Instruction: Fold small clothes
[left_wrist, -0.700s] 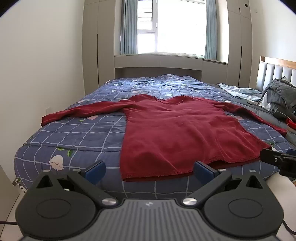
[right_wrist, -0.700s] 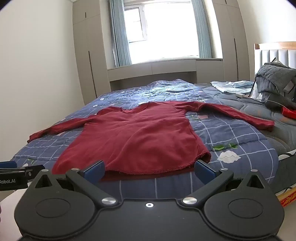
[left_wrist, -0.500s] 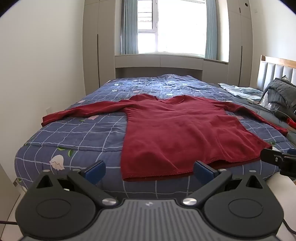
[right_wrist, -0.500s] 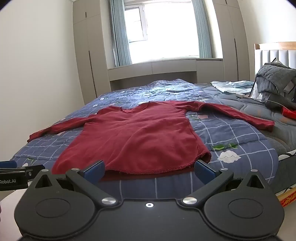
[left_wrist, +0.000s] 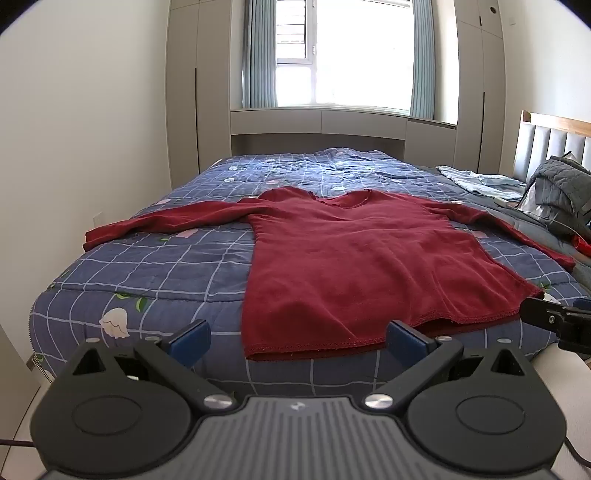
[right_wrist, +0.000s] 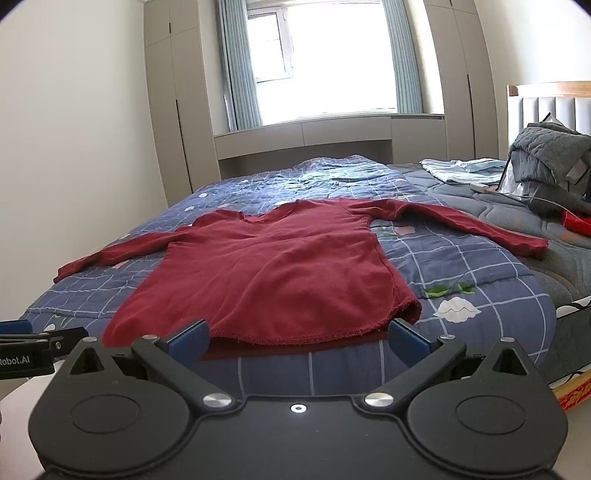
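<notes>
Tongs: both pairs gape wide and grip nothing; the left tongs (left_wrist: 299, 341) sit at the bottom of their frame, aimed at the hem's left corner; the right tongs (right_wrist: 297, 341) sit likewise, bracketing the hem's right half; probably poised so each can take one corner
Bed (left_wrist: 147, 266): fills the middle of both frames; its blue checked quilt serves as the folding surface, likely chosen for its broad flat area
Red top (left_wrist: 369, 258): the task's garment lies flat at centre frame, front up, neckline toward the window, hem at the bed's near edge; sleeves stretch to left and right; laid out so, it looks ready for a first fold, none yet made
Grey quilted heap (right_wrist: 546, 162): right edge of frame, by the headboard; well apart from the garment, seemingly pushed aside
Pale blue cloth (right_wrist: 458, 170): upper right, near the heap; perhaps waiting its turn
Red item (right_wrist: 576, 221): far right edge; too small to identify
</notes>
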